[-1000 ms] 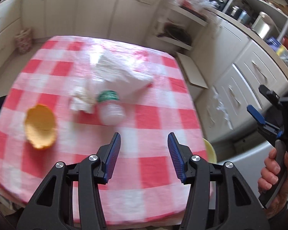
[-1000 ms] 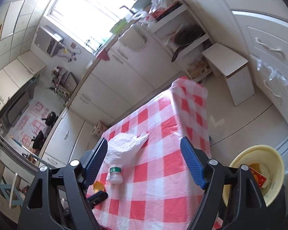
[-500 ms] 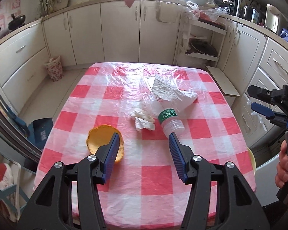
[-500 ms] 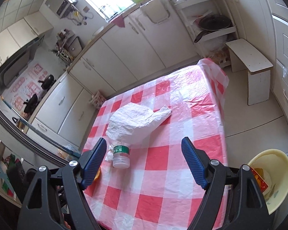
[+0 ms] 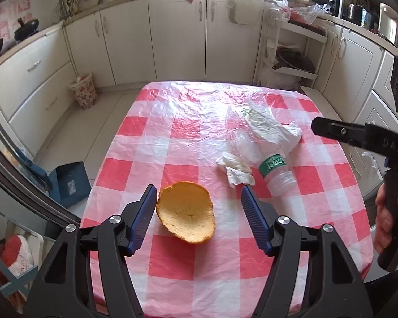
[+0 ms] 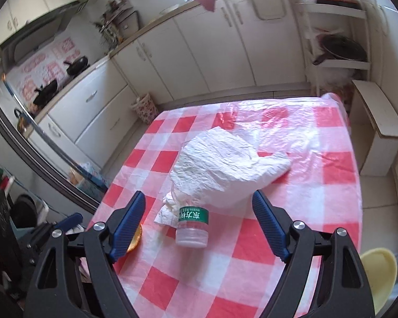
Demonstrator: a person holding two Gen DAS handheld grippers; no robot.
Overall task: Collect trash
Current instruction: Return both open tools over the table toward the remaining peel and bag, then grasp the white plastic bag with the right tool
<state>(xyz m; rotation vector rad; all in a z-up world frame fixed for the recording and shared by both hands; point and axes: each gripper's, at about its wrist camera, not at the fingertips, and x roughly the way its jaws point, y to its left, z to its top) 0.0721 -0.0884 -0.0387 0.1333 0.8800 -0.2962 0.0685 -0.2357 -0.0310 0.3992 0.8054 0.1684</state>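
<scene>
On the red-and-white checked table lie an orange peel, a crumpled white tissue, a clear plastic bottle with a green label and a white plastic bag over the bottle's far end. My left gripper is open, above the near edge, with the peel between its fingers in view. My right gripper is open and empty, above the bottle, with the bag and tissue beyond. The peel shows partly behind its left finger.
A yellow basin with scraps stands on the floor right of the table. White kitchen cabinets run along the back and sides. A small patterned bin and a blue dustpan sit on the floor to the left.
Both views have swung over the table. The left gripper has come in over the orange peel. The right gripper has moved nearer the bottle and bag. Both stay open.
</scene>
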